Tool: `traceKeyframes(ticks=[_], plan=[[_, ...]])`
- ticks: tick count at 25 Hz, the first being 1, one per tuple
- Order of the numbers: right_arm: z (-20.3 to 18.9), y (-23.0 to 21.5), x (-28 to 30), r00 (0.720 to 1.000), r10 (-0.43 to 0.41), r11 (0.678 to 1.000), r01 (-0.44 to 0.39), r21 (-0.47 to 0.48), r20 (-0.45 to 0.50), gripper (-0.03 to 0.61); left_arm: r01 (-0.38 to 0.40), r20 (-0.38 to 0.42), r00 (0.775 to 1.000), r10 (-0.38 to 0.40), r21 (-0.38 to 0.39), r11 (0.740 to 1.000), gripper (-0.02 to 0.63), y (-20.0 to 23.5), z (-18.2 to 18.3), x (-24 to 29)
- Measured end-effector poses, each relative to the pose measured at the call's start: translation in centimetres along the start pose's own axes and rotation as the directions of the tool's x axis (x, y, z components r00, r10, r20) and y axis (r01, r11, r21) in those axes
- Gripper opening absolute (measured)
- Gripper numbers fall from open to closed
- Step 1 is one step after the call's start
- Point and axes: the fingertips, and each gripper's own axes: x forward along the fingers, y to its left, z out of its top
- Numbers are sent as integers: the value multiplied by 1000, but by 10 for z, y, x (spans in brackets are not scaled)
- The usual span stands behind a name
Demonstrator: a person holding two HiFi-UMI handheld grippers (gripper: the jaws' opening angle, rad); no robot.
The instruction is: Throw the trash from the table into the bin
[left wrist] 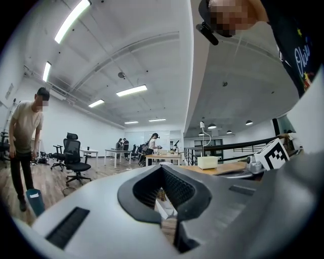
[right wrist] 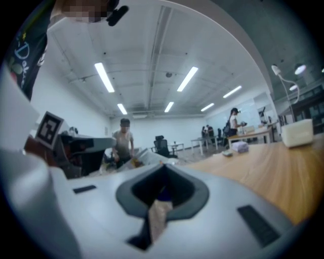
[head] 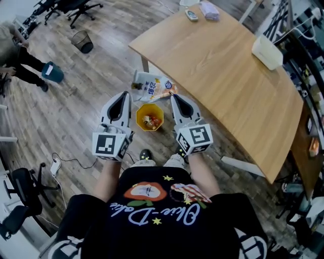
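Carrying a snack bag (head: 152,86), pinched by the closed left gripper (head: 125,95) and right gripper (head: 173,97), just beyond the yellow bin (head: 138,117); probably needs centring above it, then releasing.

Yellow bin (head: 142,114), light-brown table (head: 228,76), black mesh wastebasket (head: 82,41), white box (head: 267,51)

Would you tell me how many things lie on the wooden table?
3: remote and purple pack at its far end, white box at its right edge; more may be cropped.
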Motion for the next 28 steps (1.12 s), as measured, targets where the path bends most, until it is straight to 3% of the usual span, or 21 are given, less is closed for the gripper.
traceKeyframes(ticks=[7, 17, 28], plan=[[0, 22, 9, 999, 35, 999, -35, -19, -8, 17, -33, 19, 999, 33, -4, 999, 11, 18, 3, -17], [0, 21, 7, 999, 53, 998, -53, -17, -5, 17, -49, 21, 999, 49, -5, 999, 11, 15, 4, -17], [6, 7, -4, 998, 55, 998, -55, -23, -26, 17, -81, 13, 997, 82, -62, 995, 11, 9, 2, -12]])
